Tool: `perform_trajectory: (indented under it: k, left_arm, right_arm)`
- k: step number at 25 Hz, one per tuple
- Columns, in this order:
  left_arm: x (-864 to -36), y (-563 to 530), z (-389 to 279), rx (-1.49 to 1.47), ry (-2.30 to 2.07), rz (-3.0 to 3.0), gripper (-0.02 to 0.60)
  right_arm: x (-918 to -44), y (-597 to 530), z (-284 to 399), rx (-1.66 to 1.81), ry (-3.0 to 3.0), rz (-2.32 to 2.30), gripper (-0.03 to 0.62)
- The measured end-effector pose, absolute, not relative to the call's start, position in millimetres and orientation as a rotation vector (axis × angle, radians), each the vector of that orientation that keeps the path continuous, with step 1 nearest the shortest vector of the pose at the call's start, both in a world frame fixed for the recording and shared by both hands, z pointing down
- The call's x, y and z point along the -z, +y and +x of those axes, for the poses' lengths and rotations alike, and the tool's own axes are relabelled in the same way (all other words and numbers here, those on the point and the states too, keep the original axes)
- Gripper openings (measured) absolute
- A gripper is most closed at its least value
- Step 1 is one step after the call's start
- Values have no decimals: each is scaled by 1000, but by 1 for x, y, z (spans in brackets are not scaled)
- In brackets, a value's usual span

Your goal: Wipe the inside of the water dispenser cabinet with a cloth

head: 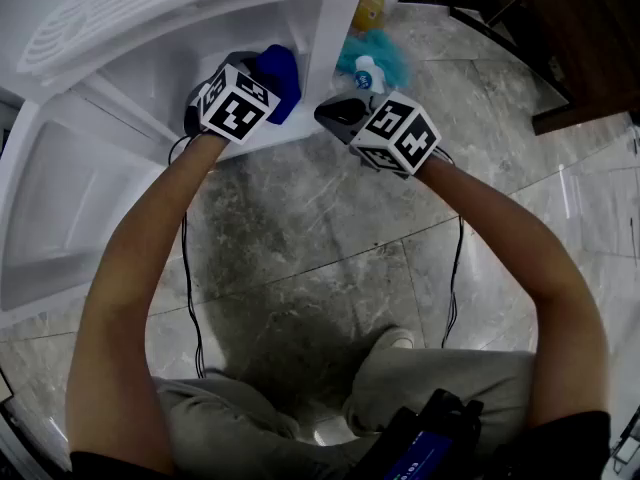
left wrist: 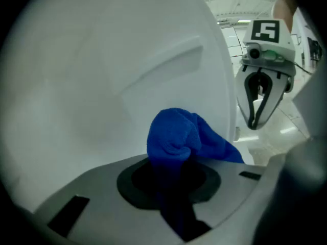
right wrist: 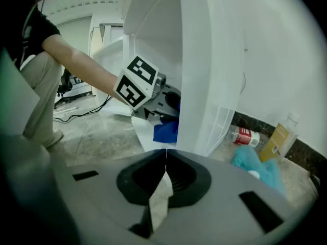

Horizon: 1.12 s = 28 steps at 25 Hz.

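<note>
Here, in the head view, the left gripper [head: 268, 90] was clamped on a bunched blue cloth [head: 282, 68], upper centre of the frame. Both sat inside the open front of the white cabinet [head: 150, 78]. In the left gripper view the cloth stood in front of the smooth white inner wall [left wrist: 102, 75]. We could not tell whether it touched that wall.

The right gripper [head: 332, 115] had its jaws fully together with nothing between them. It hung outside the cabinet, just in front of the vertical front edge of the right side wall [head: 322, 43].

Edges noted: that side wall separated the two grippers, which were near each other. The cabinet's lower front lip [head: 270, 138] ran just beneath the left gripper.

Clearance: bare marble floor [head: 330, 268] filled the centre of the frame between the forearms. Right of the cabinet, upper centre-right, the floor held a teal bundle [head: 390, 56], a small bottle [head: 368, 73] and a yellow carton [head: 368, 10].
</note>
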<state>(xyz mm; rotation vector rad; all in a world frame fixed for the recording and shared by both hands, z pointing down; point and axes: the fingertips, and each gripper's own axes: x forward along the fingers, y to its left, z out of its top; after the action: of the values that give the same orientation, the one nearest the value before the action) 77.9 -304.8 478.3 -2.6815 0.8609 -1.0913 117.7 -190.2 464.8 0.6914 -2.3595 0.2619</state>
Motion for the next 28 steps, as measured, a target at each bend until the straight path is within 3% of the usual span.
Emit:
perform_trajectory:
  k: [11,28]
  left_arm:
    - [-479,-374,73,1133,1082,-2615,72]
    - [-478,-368,76,1129,1035,-2593,72]
  right_arm:
    - [-461,-186,96,-251,-2411,655,-2]
    - [-464,-180,87,-220,-2434,600,-2]
